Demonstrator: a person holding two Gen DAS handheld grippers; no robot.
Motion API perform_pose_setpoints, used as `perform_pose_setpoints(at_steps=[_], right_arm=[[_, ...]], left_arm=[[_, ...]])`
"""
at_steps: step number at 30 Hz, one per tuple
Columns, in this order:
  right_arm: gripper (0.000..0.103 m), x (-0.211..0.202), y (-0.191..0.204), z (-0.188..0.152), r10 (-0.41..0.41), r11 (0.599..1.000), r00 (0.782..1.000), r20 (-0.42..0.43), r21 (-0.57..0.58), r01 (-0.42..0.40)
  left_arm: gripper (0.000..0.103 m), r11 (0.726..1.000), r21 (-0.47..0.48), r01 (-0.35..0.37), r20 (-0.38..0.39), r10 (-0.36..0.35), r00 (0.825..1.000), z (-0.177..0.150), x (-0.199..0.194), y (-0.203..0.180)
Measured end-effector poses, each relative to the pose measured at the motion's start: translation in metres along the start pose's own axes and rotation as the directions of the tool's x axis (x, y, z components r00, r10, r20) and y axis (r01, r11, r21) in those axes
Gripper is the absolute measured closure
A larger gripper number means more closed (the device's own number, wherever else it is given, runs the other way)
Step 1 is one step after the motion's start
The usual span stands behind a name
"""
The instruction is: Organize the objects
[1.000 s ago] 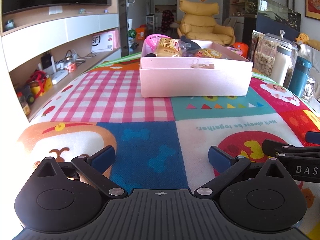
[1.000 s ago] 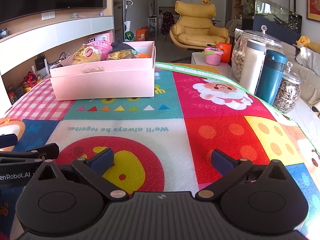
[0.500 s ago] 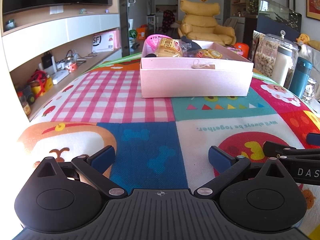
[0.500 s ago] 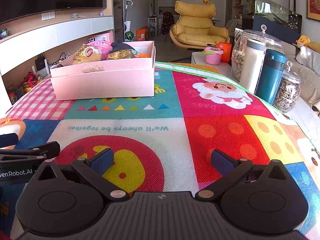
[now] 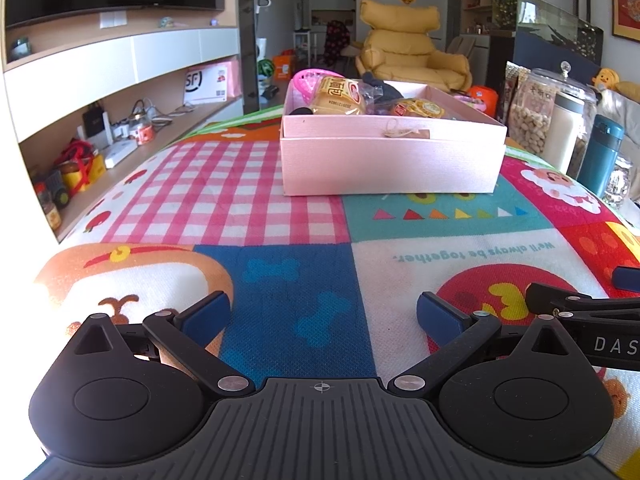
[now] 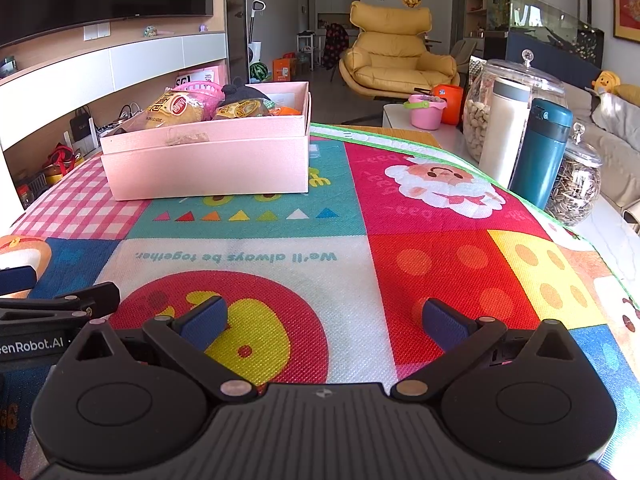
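Observation:
A pink box (image 5: 390, 164) (image 6: 208, 166) stands at the far side of the colourful mat, filled with snack packets (image 5: 338, 96) (image 6: 172, 109), a dark item and a pink basket. My left gripper (image 5: 323, 314) hovers low over the mat's blue patch, open, nothing between its blue pads. My right gripper (image 6: 325, 318) sits beside it over the red and yellow circle, also open and empty. Each gripper shows at the edge of the other's view. Both are well short of the box.
The patterned mat (image 6: 440, 264) covers the table. Along its right edge stand a glass jar of nuts (image 6: 486, 120), a white bottle (image 6: 502, 132), a teal flask (image 6: 540, 152) and a jar of seeds (image 6: 576, 188). A shelf unit (image 5: 100, 92) runs along the left; a yellow armchair (image 6: 396, 60) is beyond.

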State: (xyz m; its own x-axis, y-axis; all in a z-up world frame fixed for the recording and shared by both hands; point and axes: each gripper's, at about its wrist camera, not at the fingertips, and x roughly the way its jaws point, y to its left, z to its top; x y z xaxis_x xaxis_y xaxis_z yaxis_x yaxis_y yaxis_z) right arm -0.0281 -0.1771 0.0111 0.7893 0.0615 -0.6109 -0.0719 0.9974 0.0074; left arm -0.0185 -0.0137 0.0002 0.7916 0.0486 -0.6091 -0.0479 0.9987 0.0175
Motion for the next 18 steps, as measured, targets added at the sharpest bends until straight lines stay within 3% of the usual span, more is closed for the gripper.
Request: perform_pose_setpoints(at_steps=[18], right_arm=[[0.000,0.0000,-0.0001,0.0001,0.000,1.000,1.000,0.000,0.000,0.000]], left_arm=[[0.000,1.000,-0.003,0.003,0.000,-0.003,1.000,0.0002,-0.0003,0.0005]])
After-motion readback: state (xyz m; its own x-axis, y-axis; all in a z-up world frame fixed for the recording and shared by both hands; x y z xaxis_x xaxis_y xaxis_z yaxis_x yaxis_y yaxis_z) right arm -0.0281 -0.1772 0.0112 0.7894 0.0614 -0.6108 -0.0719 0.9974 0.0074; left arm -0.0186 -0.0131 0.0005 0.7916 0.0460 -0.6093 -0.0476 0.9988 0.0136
